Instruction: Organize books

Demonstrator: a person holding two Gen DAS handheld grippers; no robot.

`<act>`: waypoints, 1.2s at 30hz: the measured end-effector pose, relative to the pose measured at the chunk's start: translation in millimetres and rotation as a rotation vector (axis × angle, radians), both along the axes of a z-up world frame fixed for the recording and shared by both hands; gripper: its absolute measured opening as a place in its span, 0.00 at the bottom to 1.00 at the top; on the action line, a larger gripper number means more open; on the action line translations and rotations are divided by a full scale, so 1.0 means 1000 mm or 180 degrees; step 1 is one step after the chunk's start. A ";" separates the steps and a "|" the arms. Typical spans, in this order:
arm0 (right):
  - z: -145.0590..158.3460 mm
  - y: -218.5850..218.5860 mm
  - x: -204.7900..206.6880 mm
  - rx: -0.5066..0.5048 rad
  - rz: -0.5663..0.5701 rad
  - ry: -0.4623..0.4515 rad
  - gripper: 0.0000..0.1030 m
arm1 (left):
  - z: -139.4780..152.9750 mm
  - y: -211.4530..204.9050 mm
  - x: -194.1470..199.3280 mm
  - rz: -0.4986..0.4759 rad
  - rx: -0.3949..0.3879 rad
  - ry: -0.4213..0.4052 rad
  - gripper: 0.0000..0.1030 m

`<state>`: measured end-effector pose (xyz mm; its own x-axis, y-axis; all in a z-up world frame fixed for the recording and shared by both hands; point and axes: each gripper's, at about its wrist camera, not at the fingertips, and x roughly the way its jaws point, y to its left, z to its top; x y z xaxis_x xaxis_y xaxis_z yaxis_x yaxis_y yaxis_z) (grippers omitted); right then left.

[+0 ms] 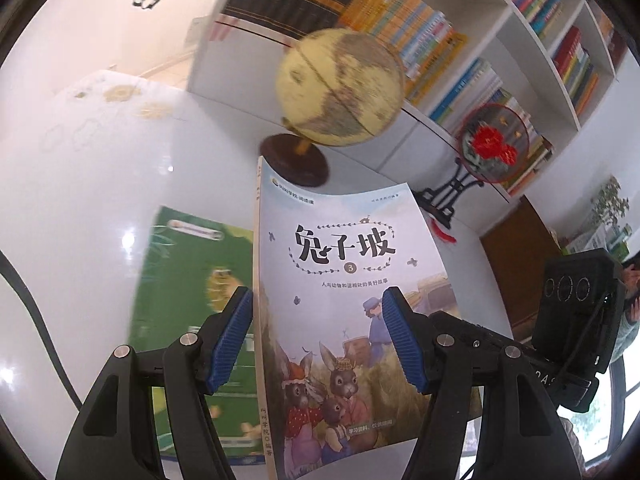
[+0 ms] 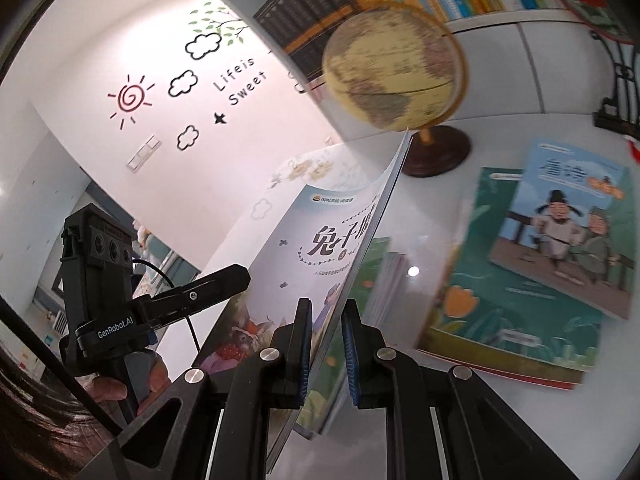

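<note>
**Above the worktop, centre frame: rabbit book held up by its page edge**

Centre of both views: rabbit book is off the worktop, tilted up, cover facing the left wrist camera, spine on the left side of that frame.

Right claw is clamped on the book's open page edge, a blue pad on either side and almost no gap between them. A thin edge pinch suits a floppy paperback, and it keeps the cover readable.

Left claw has its jaws partly apart. One pad sits just beside the spine, the other in front of the cover. No pinch is visible, and contact with the spine can't be told. Likely it is there to steady or guide, since a one-edge grip lets the book sag.

Lower left of the left view: green book lies flat on the worktop under the lifted one. Right side of the right view: teal book lies flat with blue book stacked on it, slightly askew, so a pile has probably been started.

Upper centre: globe stands near the book's top corner, so there is a bump risk. Behind it is the bookshelf, full of upright books.

Judgement: mid-carry, the book is not yet placed. Whether it goes to the pile or the shelf is unclear
</note>
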<state>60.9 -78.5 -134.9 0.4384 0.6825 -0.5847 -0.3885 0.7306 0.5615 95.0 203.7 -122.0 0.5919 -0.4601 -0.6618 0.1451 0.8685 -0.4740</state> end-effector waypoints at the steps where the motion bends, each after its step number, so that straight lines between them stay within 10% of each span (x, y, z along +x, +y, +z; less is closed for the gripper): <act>1: -0.001 0.007 0.001 0.0012 0.0026 0.0013 0.14 | -0.001 0.006 0.000 0.0026 0.0017 0.0010 0.61; 12: -0.020 0.062 0.011 0.0049 0.0209 0.0170 0.14 | -0.020 0.044 -0.001 0.0126 0.0359 0.0211 0.61; 36: -0.056 0.090 0.024 -0.0255 0.0220 0.0646 0.14 | -0.066 0.071 0.004 0.0133 0.0282 0.0445 0.61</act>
<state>85.2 11.4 -190.6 0.2601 0.6546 -0.7098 -0.3240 0.7516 0.5745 98.8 274.9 -188.4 0.5085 -0.3731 -0.7761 0.0460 0.9117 -0.4082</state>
